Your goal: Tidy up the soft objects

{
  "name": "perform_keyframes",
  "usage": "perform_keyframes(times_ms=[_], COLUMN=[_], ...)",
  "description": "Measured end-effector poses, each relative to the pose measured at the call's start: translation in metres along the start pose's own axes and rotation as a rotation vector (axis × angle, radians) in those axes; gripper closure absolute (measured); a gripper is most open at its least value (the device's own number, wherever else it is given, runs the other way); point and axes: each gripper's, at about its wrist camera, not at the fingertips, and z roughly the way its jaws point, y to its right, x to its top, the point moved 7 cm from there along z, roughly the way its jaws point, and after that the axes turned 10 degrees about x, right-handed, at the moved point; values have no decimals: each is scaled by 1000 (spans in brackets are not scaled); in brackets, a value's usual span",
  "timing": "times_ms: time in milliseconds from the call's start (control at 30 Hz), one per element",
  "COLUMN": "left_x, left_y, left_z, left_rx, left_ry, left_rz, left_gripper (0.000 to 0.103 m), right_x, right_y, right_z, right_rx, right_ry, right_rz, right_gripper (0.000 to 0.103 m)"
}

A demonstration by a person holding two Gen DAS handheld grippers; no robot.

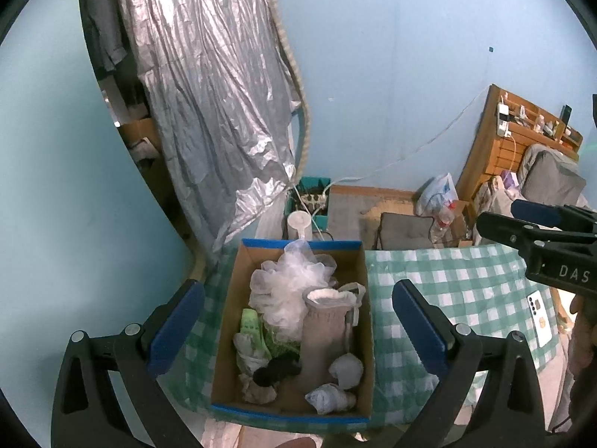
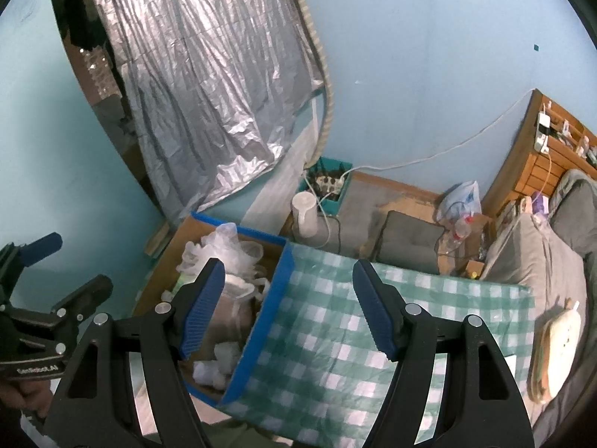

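One box (image 1: 363, 287) holds one white mesh puff (image 1: 294, 287), one beige sock (image 1: 324, 328), one green sock (image 1: 252, 326), one black sock (image 1: 276, 369) and two white rolled socks (image 1: 347, 371).

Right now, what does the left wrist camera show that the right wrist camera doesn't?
Left only: the white smartphone on the checked cloth, and the green patterned sock and black sock inside the box.
Right only: the cream round cushion on the grey bed.
Both: the blue-edged cardboard box, white mesh bath pouf, green checked cloth.
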Motion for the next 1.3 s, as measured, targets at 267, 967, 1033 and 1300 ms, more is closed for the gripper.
perform_keyframes(times_ms=[267,967,1033,1300], left_x=[-4,-10,-10,-10], left_y=[14,20,21,21], left_z=[3,6,6,7], left_rx=[4,42,44,53], left_ry=[-28,-82,-84,-89], left_rz=[22,-24,-28,-32], left_gripper=[1,1,1,1], right_x=[-3,-3,-3,-3], right_y=[10,20,20,19], right_z=[-2,-3,-3,-2], right_rx=[-3,29,31,31], right_ry=[-11,-25,-26,-27], right_rz=[3,-13,-14,-11], right_gripper=[32,32,32,32])
